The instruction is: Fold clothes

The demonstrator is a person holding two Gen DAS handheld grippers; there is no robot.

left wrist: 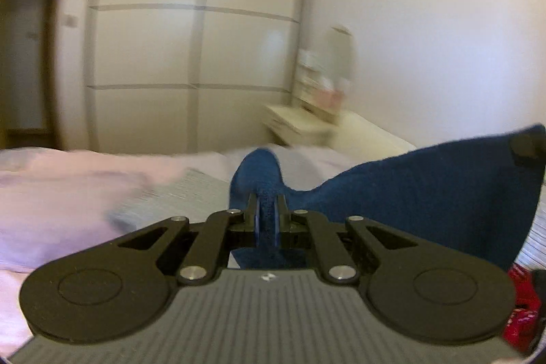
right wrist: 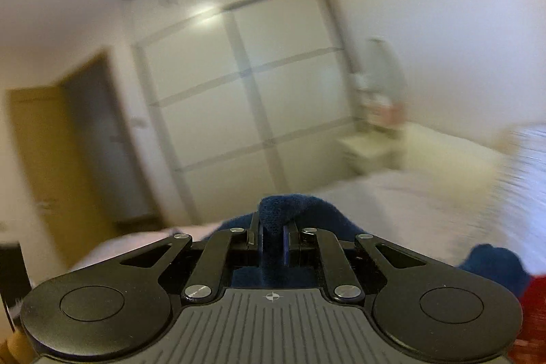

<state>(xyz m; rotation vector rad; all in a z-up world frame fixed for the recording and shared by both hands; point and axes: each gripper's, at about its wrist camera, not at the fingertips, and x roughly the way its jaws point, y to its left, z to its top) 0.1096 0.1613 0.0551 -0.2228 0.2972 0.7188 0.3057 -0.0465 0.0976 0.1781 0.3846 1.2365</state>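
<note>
Both claws, left claw (left wrist: 268, 210) and right claw (right wrist: 272, 241), pinch the blue garment (left wrist: 426, 190).

Hand-held gripper (right wrist: 272, 239) pinches blue garment (right wrist: 283, 210) above bed (right wrist: 392, 203).

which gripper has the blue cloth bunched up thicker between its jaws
The right gripper: a thick fold of the blue cloth holds its jaws apart, while the left gripper pinches only a thin edge.
</note>
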